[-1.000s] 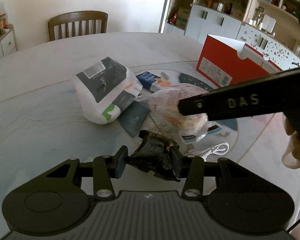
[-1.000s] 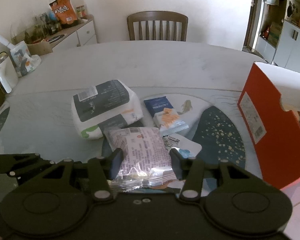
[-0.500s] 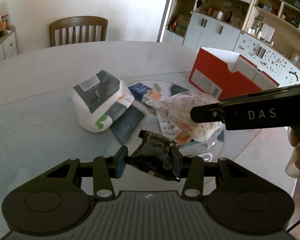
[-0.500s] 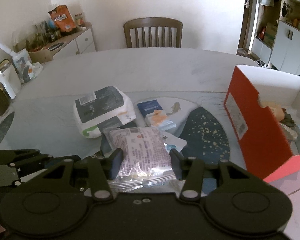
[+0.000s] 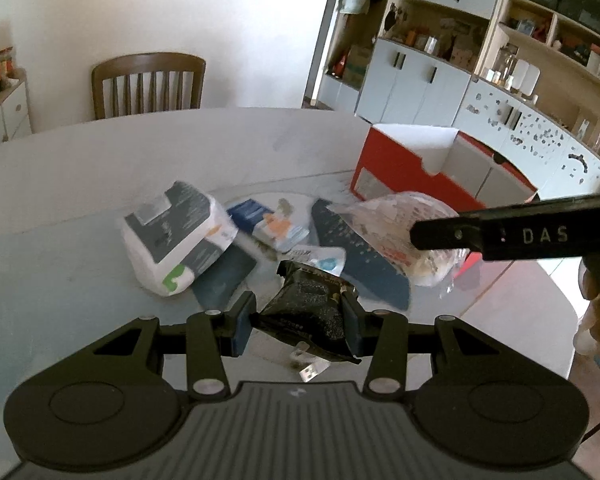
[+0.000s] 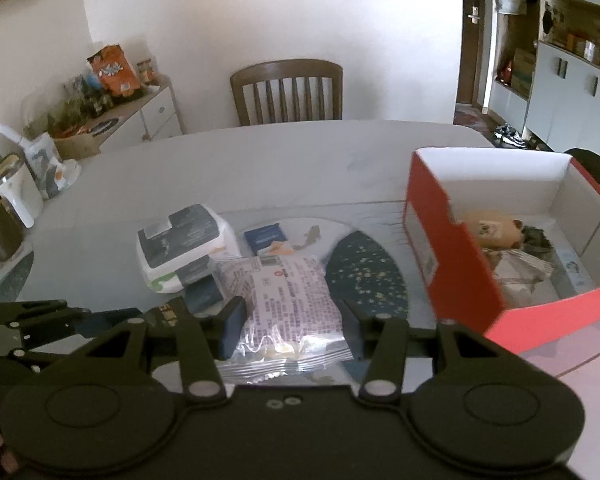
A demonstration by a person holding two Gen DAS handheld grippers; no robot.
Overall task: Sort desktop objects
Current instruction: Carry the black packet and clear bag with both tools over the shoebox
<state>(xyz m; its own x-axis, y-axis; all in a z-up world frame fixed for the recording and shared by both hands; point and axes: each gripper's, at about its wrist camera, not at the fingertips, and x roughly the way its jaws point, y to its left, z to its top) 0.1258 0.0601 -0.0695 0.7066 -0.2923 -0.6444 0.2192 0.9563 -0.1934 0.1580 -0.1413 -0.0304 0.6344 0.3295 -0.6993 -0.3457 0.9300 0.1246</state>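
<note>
Holding, left gripper (image 5: 298, 320): clamped a black packet (image 5: 310, 312).
Holding, right gripper (image 6: 290, 330): clamped a clear snack bag (image 6: 286, 300); red box (image 6: 448, 256) at two o'clock.

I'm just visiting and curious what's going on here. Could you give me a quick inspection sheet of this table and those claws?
Surface: round pale table, patterned mat.
Job's things: red box open, items inside; white pack, blue packets on the table.
Clutter: small packet on the mat.
Claws: left claw grips a black packet; right claw grips a clear packet.
Cables: white plug below the left claw.
Surroundings: chair, cabinets, sideboard.
</note>
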